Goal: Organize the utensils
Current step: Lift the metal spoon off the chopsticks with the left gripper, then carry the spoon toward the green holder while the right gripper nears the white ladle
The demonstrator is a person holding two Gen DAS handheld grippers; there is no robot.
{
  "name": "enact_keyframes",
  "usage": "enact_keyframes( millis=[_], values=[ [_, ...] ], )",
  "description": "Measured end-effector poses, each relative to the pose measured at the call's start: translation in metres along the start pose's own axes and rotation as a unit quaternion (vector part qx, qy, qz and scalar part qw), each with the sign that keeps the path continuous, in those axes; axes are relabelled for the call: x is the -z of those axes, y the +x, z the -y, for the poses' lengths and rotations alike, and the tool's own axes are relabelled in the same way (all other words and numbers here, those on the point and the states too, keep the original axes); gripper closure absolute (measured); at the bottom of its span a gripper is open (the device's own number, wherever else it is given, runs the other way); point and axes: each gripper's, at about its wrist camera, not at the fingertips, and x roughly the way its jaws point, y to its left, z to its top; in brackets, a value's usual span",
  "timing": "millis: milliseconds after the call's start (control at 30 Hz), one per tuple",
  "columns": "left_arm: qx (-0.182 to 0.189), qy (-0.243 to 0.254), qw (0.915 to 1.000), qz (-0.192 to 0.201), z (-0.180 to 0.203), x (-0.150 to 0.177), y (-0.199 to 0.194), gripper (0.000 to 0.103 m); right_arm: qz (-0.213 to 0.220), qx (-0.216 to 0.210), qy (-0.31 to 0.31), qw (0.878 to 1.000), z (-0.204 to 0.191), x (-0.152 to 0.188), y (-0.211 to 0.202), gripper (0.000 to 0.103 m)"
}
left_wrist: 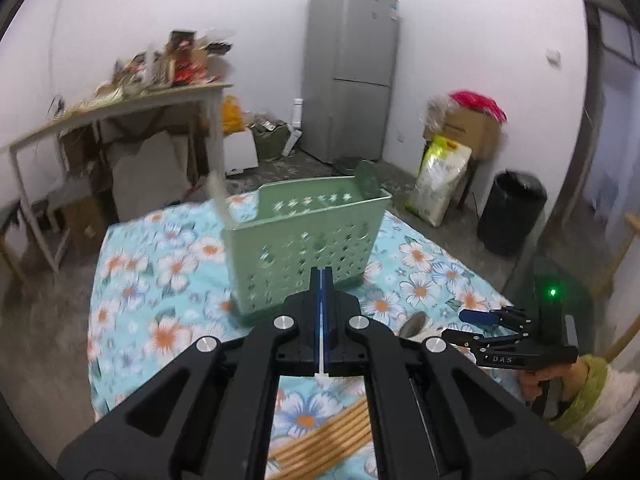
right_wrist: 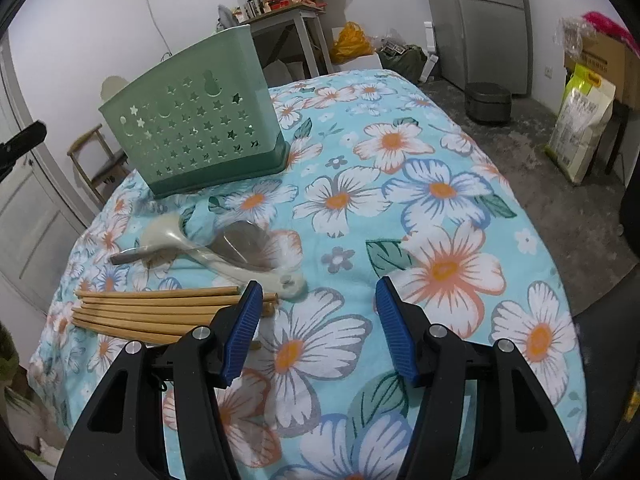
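My left gripper (left_wrist: 321, 274) is shut and raised in front of the green star-punched basket (left_wrist: 304, 240); only a thin pale line shows between its pads, and I cannot tell whether that is an object. A cream utensil (left_wrist: 218, 196) and a green one (left_wrist: 366, 176) stick out of the basket. My right gripper (right_wrist: 320, 284) is open over the floral cloth (right_wrist: 420, 200) with nothing between its fingers. Just left of it lie several wooden chopsticks (right_wrist: 160, 310), a cream rice spoon (right_wrist: 172, 236) and a metal spoon (right_wrist: 240, 242) in clear wrap. The basket (right_wrist: 196, 128) stands beyond them.
The cloth-covered table drops off to bare concrete floor on all sides. Around the room are a grey fridge (left_wrist: 352, 68), a cluttered white table (left_wrist: 120, 104), a black bin (left_wrist: 512, 216), a feed bag (left_wrist: 440, 176) and a wooden chair (right_wrist: 96, 160).
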Motion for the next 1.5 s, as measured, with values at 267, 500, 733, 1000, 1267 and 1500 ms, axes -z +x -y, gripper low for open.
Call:
enact_keyframes(
  millis=[267,500,733,1000,1267,1500],
  values=[
    [0.048,-0.054,0.9969,-0.031,-0.003,0.039,0.019,0.103,0.002,0.012,-0.01,1.0,-0.011,-0.007,-0.007,0.045],
    [0.156,-0.043,0.9771,-0.138,0.032,0.034,0.095,0.081,-0.002,0.014,0.018,1.0,0.003,-0.004,-0.008,0.045],
    [0.18,-0.03,0.9434,-0.277,0.058,0.025,0.195,0.07,-0.004,0.006,0.029,1.0,0.012,0.006,-0.005,0.045],
    [0.156,0.042,0.9344,-0.318,0.094,0.033,0.234,0.061,0.006,-0.014,0.025,1.0,0.015,0.01,-0.004,0.045],
    [0.133,0.08,0.9377,-0.311,0.114,0.035,0.238,0.069,0.017,-0.042,0.041,0.998,0.023,0.012,-0.006,0.045],
    [0.138,0.098,0.9404,-0.295,0.125,0.029,0.227,0.069,0.02,-0.05,0.047,0.997,0.025,0.013,-0.007,0.045]
  ],
)
